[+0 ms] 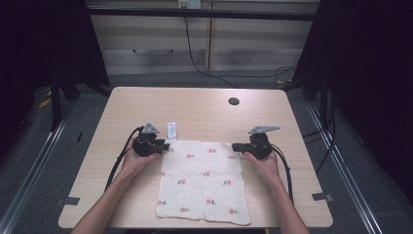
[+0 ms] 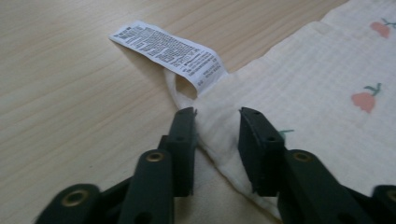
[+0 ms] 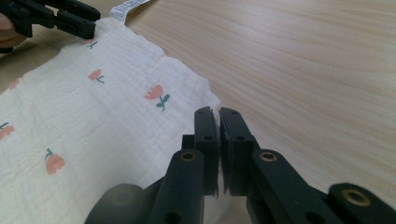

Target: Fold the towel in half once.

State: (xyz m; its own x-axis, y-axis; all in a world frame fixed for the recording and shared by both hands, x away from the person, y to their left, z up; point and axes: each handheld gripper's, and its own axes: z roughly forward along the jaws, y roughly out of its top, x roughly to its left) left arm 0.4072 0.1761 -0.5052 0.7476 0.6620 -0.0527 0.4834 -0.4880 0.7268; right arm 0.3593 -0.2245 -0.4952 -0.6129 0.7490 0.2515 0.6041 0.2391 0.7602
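Note:
A cream cloth (image 1: 202, 183) printed with small red flowers lies flat on the wooden table (image 1: 195, 105). A white care label (image 2: 168, 49) sticks out from its far left corner. My left gripper (image 2: 217, 119) is at that corner, its jaws standing apart on either side of the cloth's edge, which lies loose between them. My right gripper (image 3: 218, 116) is at the far right corner of the cloth (image 3: 93, 116), with its jaws shut on the edge. In the high view the left gripper (image 1: 165, 146) and the right gripper (image 1: 234, 146) point toward each other across the far edge.
A dark round hole (image 1: 234, 101) sits in the tabletop beyond the cloth. Bare wood lies on all sides of the cloth. Black cables trail from both grippers along the forearms toward the near table edge.

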